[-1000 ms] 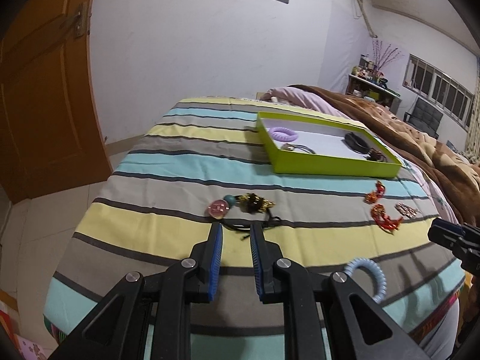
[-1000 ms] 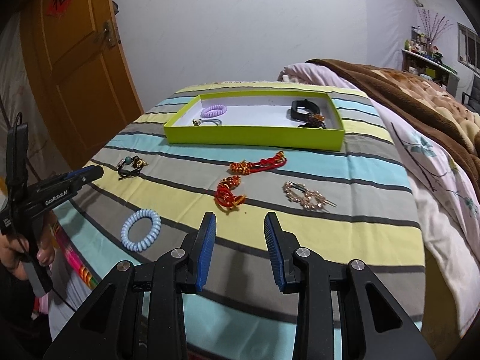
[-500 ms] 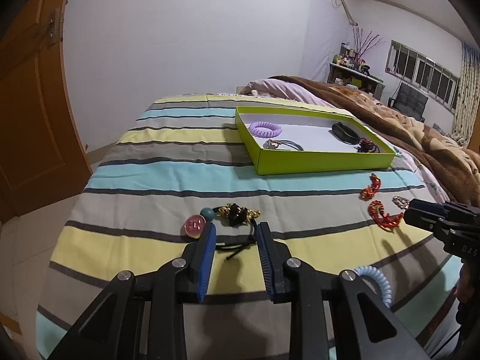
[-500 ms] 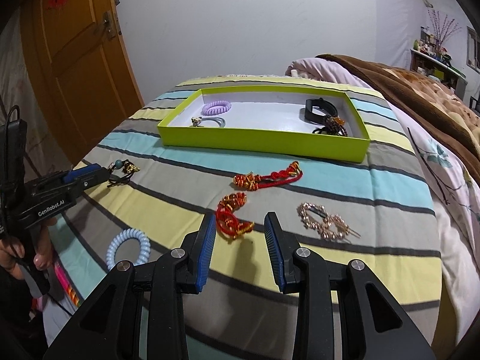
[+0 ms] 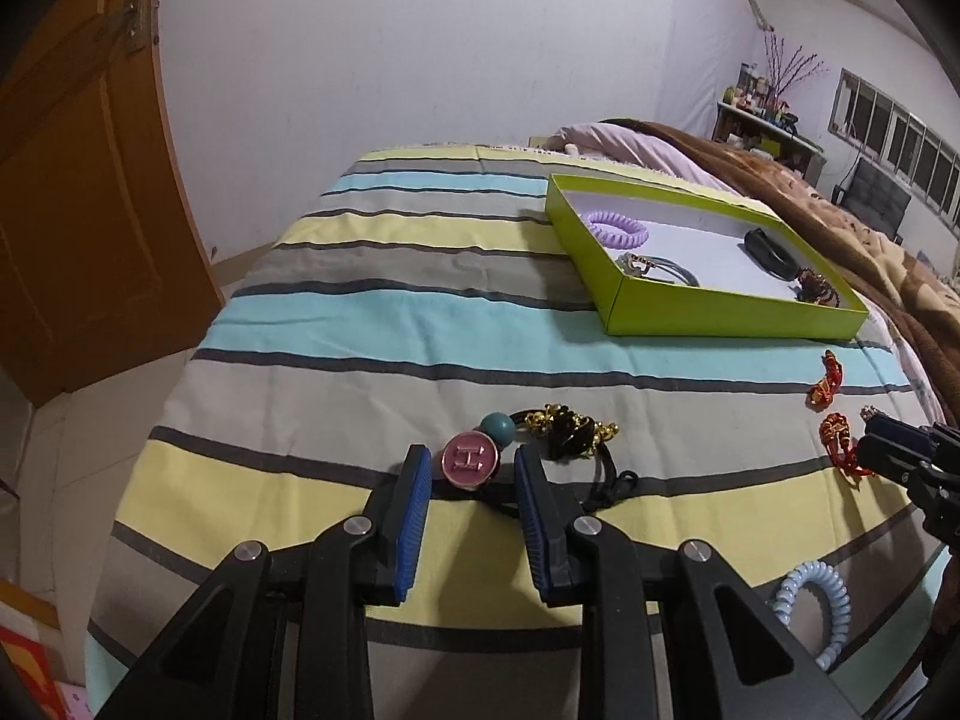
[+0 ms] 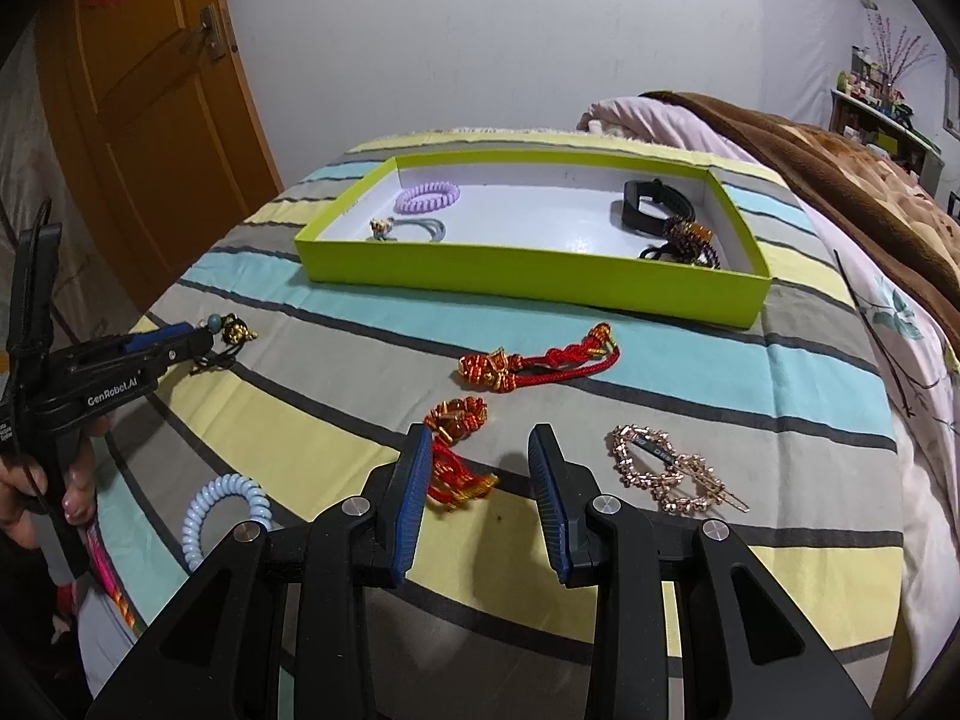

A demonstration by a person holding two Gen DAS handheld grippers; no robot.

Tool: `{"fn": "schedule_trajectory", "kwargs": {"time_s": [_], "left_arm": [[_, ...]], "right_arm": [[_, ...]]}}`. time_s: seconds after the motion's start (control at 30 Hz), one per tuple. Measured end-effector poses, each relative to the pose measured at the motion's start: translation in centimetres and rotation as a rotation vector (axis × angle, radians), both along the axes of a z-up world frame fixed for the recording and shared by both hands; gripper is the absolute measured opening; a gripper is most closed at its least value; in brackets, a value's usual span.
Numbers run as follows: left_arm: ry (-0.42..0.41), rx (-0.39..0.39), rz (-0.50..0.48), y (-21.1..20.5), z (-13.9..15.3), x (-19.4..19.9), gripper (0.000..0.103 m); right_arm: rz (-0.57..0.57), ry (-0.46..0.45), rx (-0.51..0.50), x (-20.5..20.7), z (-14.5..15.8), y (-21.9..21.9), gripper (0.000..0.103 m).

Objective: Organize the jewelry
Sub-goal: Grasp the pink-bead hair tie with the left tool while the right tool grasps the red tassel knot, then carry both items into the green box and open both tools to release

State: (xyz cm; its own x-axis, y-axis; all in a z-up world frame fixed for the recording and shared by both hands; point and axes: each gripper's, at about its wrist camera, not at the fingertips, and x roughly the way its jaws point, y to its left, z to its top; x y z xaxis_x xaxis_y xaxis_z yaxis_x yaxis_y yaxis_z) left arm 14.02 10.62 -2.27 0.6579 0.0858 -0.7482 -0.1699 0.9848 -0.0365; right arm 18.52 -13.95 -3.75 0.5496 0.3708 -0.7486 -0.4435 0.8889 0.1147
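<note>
A black hair tie with a pink button [image 5: 471,459], a teal bead and a gold-and-black charm [image 5: 567,433] lies on the striped bedspread. My left gripper [image 5: 472,468] is open, with the pink button between its fingertips and no pad pressing on it. It also shows at the left of the right wrist view as the left gripper [image 6: 180,337]. My right gripper [image 6: 480,450] is open and low over a red knotted ornament [image 6: 459,468], which lies by its left finger. The green tray [image 6: 528,276] stands beyond, holding several pieces.
A red rope bracelet [image 6: 540,363], a rhinestone hair clip [image 6: 666,468] and a pale blue spiral tie [image 6: 225,510] lie loose on the bedspread. In the tray are a purple spiral tie [image 6: 429,195] and a black band [image 6: 648,210]. A brown blanket [image 6: 840,180] lies to the right.
Both grippers moved forward and down toward the bedspread. The left jaws widened and now flank the pink button. The red ornament now lies at the right gripper's left finger.
</note>
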Motion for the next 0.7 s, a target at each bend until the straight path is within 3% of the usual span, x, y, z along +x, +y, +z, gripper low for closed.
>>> {"fn": "schedule_trajectory", "kwargs": {"time_s": [0.13, 0.17, 0.23, 0.7], "left_arm": [[0.008, 0.017, -0.001, -0.3, 0.0, 0.2, 0.025], [0.007, 0.02, -0.004, -0.4, 0.0, 0.2, 0.02], [0.005, 0.025, -0.014, -0.6, 0.0, 0.2, 0.02], [-0.152, -0.013, -0.084, -2.0, 3.1, -1.6, 0.019]], "right_arm": [[0.016, 0.014, -0.019, 0.1, -0.4, 0.4, 0.034], [0.022, 0.012, -0.023, 0.0, -0.5, 0.5, 0.026], [0.034, 0.008, -0.039, -0.1, -0.5, 0.9, 0.012], [0.027, -0.009, -0.042, -1.2, 0.0, 0.3, 0.011]]}}
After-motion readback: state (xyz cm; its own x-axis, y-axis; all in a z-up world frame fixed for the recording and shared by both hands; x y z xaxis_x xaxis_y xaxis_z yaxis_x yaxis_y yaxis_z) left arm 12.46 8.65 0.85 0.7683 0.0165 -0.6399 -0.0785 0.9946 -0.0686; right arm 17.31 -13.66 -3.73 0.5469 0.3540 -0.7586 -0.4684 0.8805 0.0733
